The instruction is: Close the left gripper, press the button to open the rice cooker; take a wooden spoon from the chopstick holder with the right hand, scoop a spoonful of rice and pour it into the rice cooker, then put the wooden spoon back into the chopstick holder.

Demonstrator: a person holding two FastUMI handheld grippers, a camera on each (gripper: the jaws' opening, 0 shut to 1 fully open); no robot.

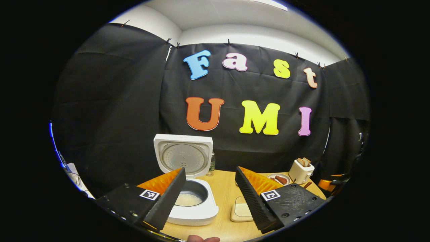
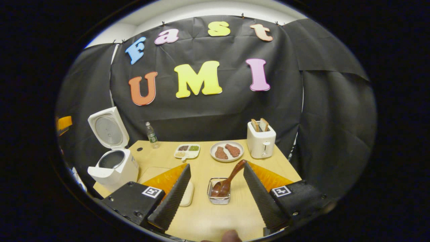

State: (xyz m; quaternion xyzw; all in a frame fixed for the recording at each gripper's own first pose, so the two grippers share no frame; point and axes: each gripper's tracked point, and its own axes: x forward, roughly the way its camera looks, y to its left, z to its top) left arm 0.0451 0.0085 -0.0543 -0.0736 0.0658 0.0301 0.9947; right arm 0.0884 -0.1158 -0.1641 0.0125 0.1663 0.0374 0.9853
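- Sitting back in the chopstick holder [image 2: 219, 195], the wooden spoon [image 2: 228, 181] is lying just ahead between the right gripper [image 2: 215, 198]'s wide-open, empty fingers.
- Left gripper [image 1: 210, 198] is gaping empty too, with the rice cooker [image 1: 188, 198] lid up and rice inside; task is looking finished, retreat next.

Bare table [image 2: 215, 218] lay before the chopstick holder [image 2: 219, 196], whose wooden spoon [image 2: 230, 179] leaned out rightward. The rice cooker [image 1: 193, 201] stood open, its raised lid [image 1: 183, 156] blocking behind.
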